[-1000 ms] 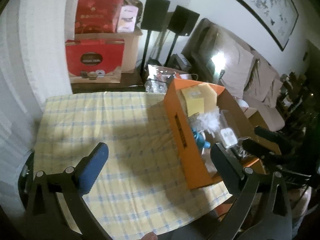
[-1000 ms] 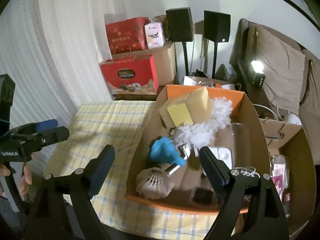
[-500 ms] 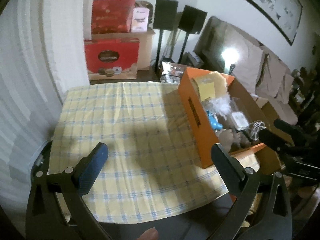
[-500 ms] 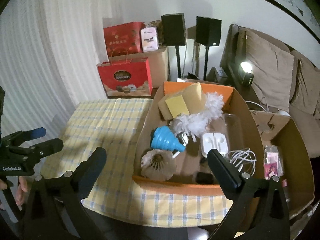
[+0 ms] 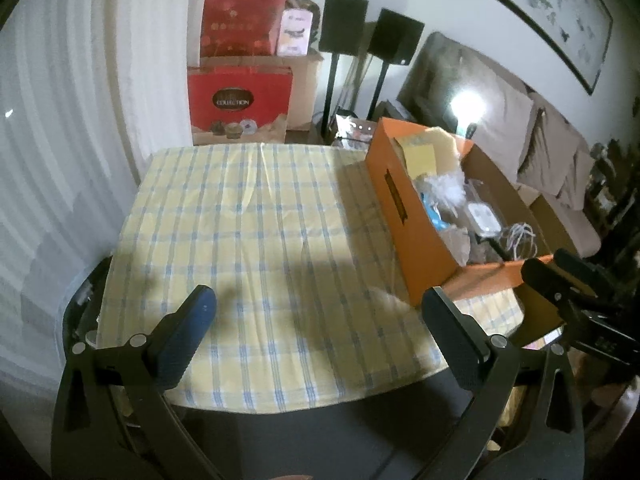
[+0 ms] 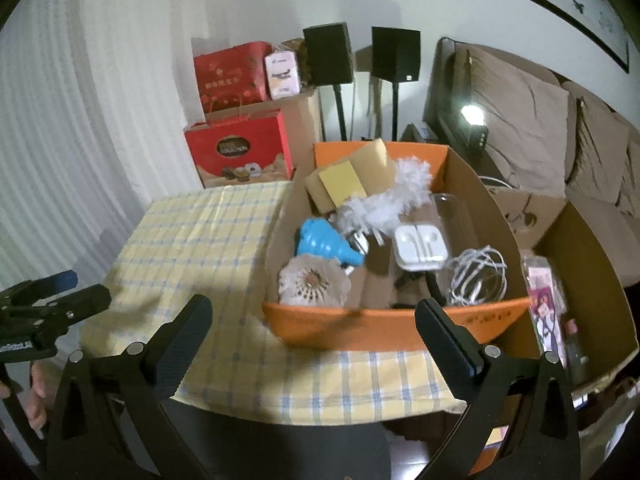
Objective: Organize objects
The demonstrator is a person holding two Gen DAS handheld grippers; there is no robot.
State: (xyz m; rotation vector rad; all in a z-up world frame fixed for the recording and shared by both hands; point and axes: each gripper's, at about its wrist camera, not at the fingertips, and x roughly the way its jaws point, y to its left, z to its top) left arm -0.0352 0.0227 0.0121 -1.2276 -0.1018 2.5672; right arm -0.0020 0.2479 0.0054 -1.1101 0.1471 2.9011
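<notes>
An orange cardboard box stands on the right side of a yellow checked tablecloth. Inside lie a blue funnel, a shuttlecock, a white earphone case, a coiled white cable, a white feather duster and yellow sponges. My right gripper is open, held just before the box's near wall. My left gripper is open over the bare cloth, left of the box. Both hold nothing.
A second brown box with packets sits right of the orange one. Red gift boxes, two black speakers on stands and a sofa stand behind the table. A white curtain hangs on the left.
Both grippers have drawn back and up from the table, so more of the cloth and the near table edge shows. Both stayed open. The box's contents have not moved.
</notes>
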